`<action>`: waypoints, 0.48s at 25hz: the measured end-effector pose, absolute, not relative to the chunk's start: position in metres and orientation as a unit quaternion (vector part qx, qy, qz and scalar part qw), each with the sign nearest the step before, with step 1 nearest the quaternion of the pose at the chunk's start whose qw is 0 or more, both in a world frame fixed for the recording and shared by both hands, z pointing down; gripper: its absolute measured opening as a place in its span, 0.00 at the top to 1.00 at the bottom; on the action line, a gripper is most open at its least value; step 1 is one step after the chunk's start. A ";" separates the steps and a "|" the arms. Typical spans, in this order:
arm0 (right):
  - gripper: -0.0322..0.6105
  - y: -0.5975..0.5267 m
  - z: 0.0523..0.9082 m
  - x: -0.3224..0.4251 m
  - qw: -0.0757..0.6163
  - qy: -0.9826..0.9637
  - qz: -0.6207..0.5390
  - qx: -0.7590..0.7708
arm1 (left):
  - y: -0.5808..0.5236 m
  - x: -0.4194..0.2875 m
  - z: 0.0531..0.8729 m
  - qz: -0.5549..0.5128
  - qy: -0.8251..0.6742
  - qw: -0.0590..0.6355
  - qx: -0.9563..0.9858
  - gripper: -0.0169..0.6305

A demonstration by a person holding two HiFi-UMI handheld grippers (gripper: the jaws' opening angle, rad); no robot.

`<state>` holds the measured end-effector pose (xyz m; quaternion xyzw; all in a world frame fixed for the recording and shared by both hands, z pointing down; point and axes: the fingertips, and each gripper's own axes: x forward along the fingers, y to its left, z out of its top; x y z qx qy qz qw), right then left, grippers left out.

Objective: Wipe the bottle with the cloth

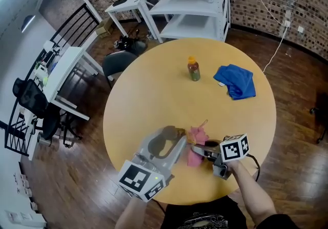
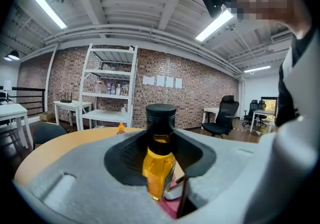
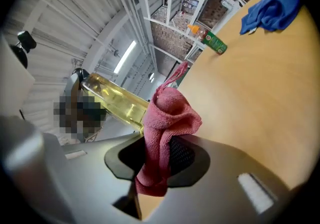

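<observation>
L hand-held gripper [image 1: 171,141] clamped on clear glass bottle of amber liquid w/ black cap [image 2: 159,165], over near part of round tan wooden tabletop [image 1: 154,100]. Just right, R hand-held gripper [image 1: 200,149] pinches crumpled pink cloth [image 3: 165,133], which sits against bottle's side. Far side: small orange-capped bottle [image 1: 193,68], then crumpled blue cloth [image 1: 236,80].

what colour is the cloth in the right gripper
Pink cloth, clearest in the right gripper view.
</observation>
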<state>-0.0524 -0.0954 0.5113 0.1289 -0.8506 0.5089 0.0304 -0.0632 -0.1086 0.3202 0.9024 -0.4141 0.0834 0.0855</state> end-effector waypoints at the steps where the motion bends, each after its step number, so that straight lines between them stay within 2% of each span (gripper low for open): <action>1: 0.80 -0.100 0.515 -0.045 0.045 -0.859 0.486 0.156 | -0.108 -0.063 0.325 0.083 -0.413 0.084 0.903 0.75; 5: 0.80 -0.115 0.518 -0.010 0.088 -0.880 0.381 0.268 | -0.108 -0.063 0.360 0.090 -0.422 0.081 0.898 0.75; 12: 0.80 -0.108 0.501 0.013 0.098 -0.894 0.313 0.305 | -0.100 -0.056 0.427 0.118 -0.440 0.091 0.886 0.75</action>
